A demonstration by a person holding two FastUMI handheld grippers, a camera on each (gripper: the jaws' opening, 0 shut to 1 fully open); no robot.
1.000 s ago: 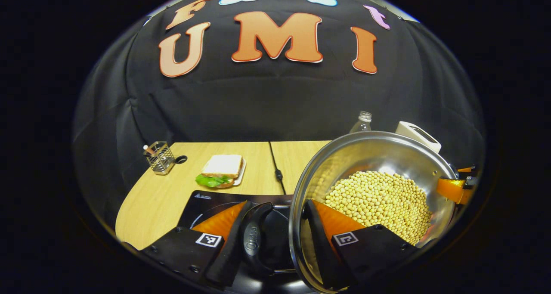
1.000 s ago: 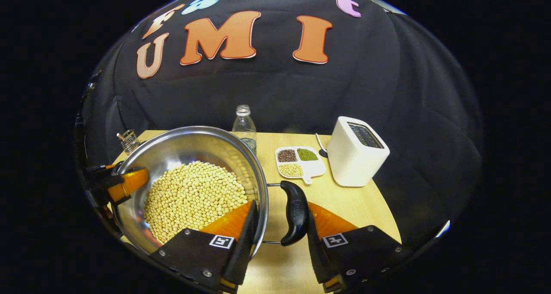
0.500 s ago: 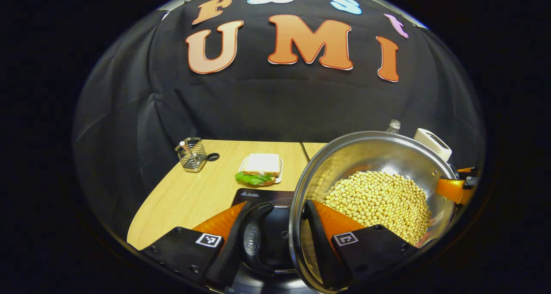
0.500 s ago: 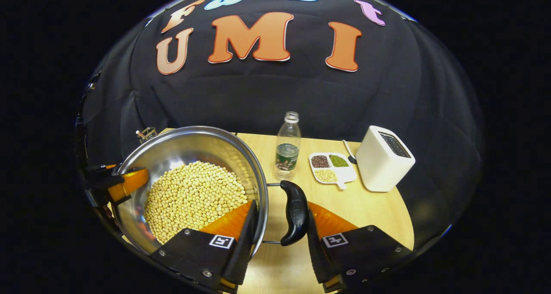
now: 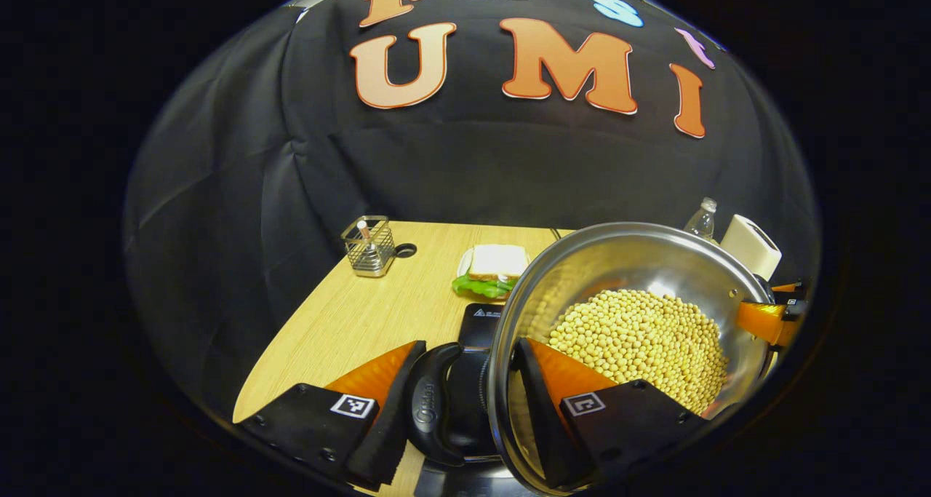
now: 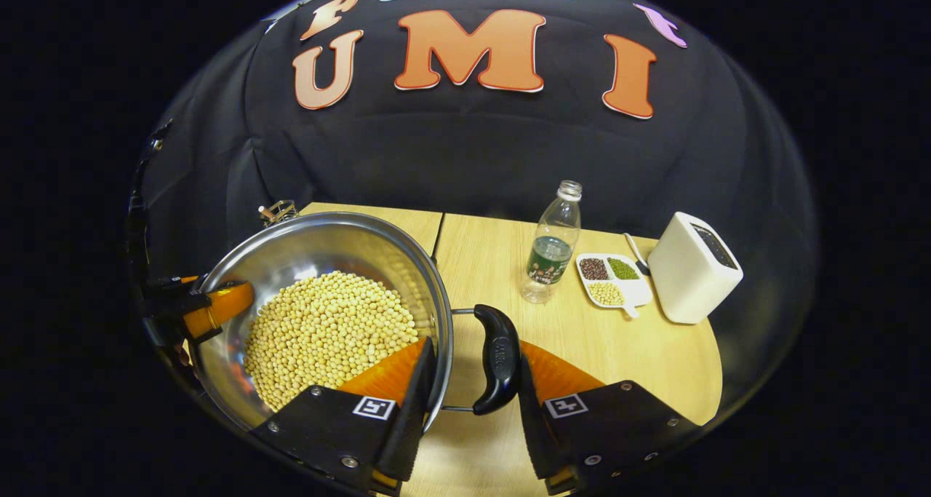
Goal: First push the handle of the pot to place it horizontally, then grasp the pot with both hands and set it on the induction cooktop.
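A steel pot [image 5: 625,239] full of soybeans [image 5: 640,337] hangs between both grippers. My left gripper [image 5: 465,351] is shut on it: one finger lies outside the black left handle [image 5: 429,402], the other inside the pot wall. Under that handle lies the black induction cooktop [image 5: 481,316], mostly hidden by the pot. In the right gripper view my right gripper [image 6: 474,348] is shut the same way across the pot [image 6: 313,242] wall and the black right handle [image 6: 497,359]. Each gripper shows at the pot's far rim in the other's view.
On the wooden table [image 6: 640,351] stand a clear bottle [image 6: 550,246], a divided dish of beans [image 6: 614,279] and a white toaster [image 6: 694,268] to the right. A wire holder [image 5: 369,246] and a sandwich on a plate [image 5: 494,268] sit behind the cooktop.
Both grippers have carried the pot to the left, over the cooktop. The bottle, dish and toaster have slid right in the right gripper view. Both grips are unchanged.
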